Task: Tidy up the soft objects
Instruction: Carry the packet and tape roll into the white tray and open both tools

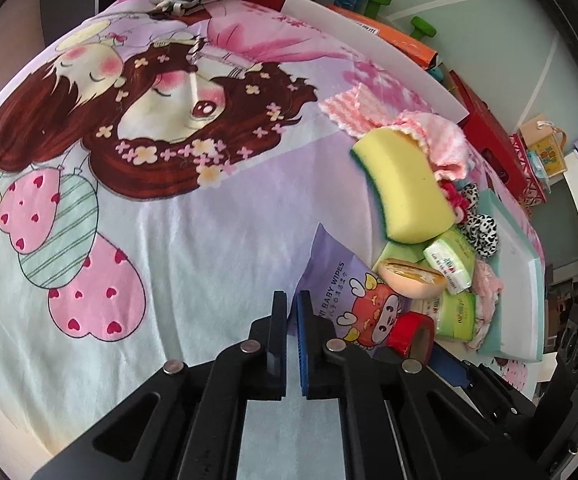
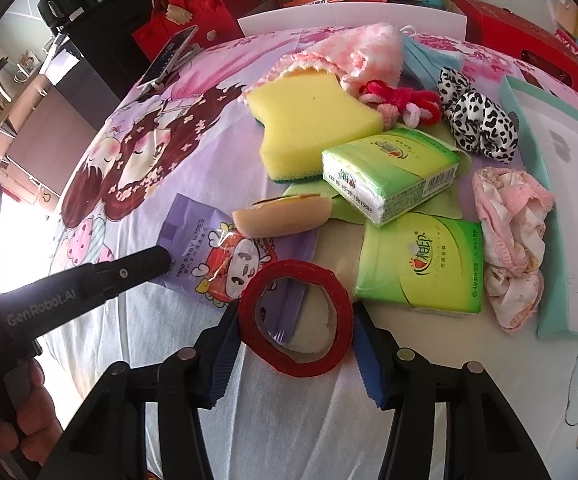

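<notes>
Cartoon-print bedsheet (image 2: 101, 184) is cluttered, so we keep the right gripper (image 2: 295, 354) clamped on the red tape roll (image 2: 295, 320) near the purple wipes pack (image 2: 205, 248), lifting straight up, while our left gripper (image 1: 292, 344) sits nearly closed, empty.

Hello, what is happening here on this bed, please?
A person is sorting a pile of soft things on a cartoon bedsheet. The right gripper is closed around a red tape roll. The left gripper, nearly shut and holding nothing, rests at the edge of the purple baby wipes pack. The yellow sponge and green tissue packs lie untouched.
</notes>
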The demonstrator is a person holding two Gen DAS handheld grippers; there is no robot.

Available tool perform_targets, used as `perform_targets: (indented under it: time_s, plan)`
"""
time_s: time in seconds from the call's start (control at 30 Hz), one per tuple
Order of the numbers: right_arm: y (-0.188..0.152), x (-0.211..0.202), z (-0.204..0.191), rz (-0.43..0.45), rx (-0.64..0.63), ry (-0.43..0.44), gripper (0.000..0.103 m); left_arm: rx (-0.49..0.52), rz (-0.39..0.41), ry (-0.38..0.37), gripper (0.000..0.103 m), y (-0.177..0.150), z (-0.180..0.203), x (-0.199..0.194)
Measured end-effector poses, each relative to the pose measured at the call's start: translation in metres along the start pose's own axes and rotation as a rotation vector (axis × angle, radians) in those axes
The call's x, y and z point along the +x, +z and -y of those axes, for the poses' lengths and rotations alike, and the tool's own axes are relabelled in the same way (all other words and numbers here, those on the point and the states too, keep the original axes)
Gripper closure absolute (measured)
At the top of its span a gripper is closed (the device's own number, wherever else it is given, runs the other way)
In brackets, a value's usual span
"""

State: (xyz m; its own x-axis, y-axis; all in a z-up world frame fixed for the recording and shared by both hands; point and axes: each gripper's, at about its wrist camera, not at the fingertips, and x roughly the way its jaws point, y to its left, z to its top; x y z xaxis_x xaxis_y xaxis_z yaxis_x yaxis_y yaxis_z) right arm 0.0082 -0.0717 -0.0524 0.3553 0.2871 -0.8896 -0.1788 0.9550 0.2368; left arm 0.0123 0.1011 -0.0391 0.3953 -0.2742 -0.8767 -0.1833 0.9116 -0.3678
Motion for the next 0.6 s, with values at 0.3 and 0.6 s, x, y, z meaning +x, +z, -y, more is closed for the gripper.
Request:
perform_targets:
  time_s: [0.3,0.6]
  plan:
    - [-0.001,-0.024,0.000,0.064,-0.008,0.000,0.048,0.002,0.091,-0.048,0.100,0.003,0.001,-0.028]
    - [0.000,-0.045,0.004,0.124,0.004,-0.001,0.048,0.021,0.182,-0.081,0.103,0.006,0.009,-0.058]
